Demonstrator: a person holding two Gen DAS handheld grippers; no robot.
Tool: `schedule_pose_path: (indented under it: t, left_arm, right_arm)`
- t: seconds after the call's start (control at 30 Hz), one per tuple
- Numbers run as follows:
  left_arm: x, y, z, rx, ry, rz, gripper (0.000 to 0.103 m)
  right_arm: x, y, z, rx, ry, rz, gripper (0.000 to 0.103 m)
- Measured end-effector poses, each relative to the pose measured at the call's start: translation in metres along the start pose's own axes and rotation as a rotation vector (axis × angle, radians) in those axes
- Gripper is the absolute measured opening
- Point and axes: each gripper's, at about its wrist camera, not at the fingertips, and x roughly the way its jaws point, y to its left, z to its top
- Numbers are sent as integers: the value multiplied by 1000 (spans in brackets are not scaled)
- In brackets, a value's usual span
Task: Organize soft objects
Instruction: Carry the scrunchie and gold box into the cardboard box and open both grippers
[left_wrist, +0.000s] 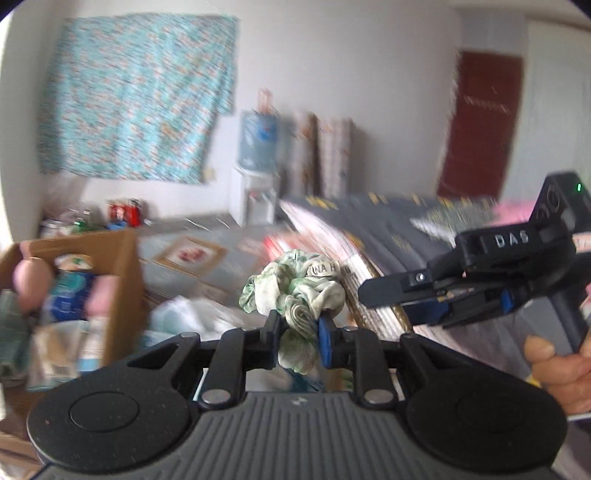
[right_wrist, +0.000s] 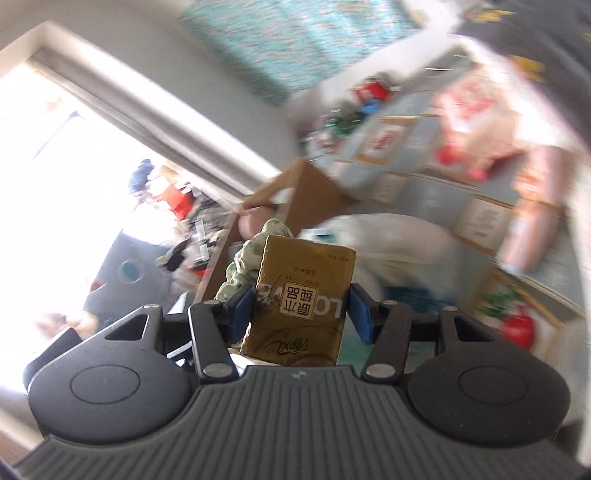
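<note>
Scrunchie-like green-and-white cloth (left_wrist: 295, 291), crumpled and wrinkly with a printed band on top, sits pinched between our left gripper (left_wrist: 298, 334) jaws, which are pressed nearly together on its lower folds. It hangs in the air above the floor clutter, right of a cardboard box (left_wrist: 122, 258).

Our right gripper (right_wrist: 302, 314) grips a gold tissue pack (right_wrist: 304, 291), soft glossy plastic wrap, rectangular, with a white label of Chinese characters; the jaws stand half-spread with the blue pads (right_wrist: 360, 317) against its two sides. In the right wrist view the green cloth (right_wrist: 243, 266) shows just behind the pack's left edge. In the left wrist view the right gripper (left_wrist: 476, 280) appears as a black plastic body at the right, held by a hand (left_wrist: 561, 365).

The box is brown corrugated board, open on top, with pink rounded soft things (left_wrist: 31, 282) and a blue item inside; blurred, we cannot tell what they are. Flooring (left_wrist: 192, 254) is grey with framed red-patterned squares. Beyond: white walls, a turquoise patterned cloth (left_wrist: 136, 96) hung up, a water dispenser (left_wrist: 255, 162) with a blue bottle, a dark red door (left_wrist: 480, 125), a dark grey bedcover (left_wrist: 388, 229). White crumpled fabric (right_wrist: 399, 243) lies on the floor. Both views are motion-blurred.
</note>
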Motion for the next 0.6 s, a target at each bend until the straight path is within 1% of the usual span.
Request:
schedule_pose_path:
  t: [0.07, 0.17, 0.23, 0.3, 0.37, 0.43, 0.5, 0.6]
  left_arm:
    - [-19, 19, 5, -35, -35, 42, 22]
    - [-46, 47, 10, -73, -79, 128, 22]
    - [-63, 66, 11, -91, -98, 197, 22]
    - [-76, 85, 11, -113, -100, 257, 22]
    - [-82, 103, 8, -129, -90, 312, 22]
    - [-85, 120, 3, -141, -75, 350, 22]
    - [-83, 140, -2, -152, -50, 378, 22]
    - [-70, 169, -10, -159, 14, 404, 22]
  right_arm:
    - [21, 21, 8, -34, 39, 52, 54]
    - [62, 54, 16, -86, 113, 120, 54]
    - [93, 77, 17, -120, 170, 147, 54]
    - [126, 98, 16, -150, 228, 156, 54]
    - [159, 117, 14, -173, 294, 154, 54]
    - [191, 134, 13, -210, 352, 130, 53]
    - [222, 148, 12, -263, 403, 81, 53]
    - [264, 161, 9, -331, 480, -9, 53]
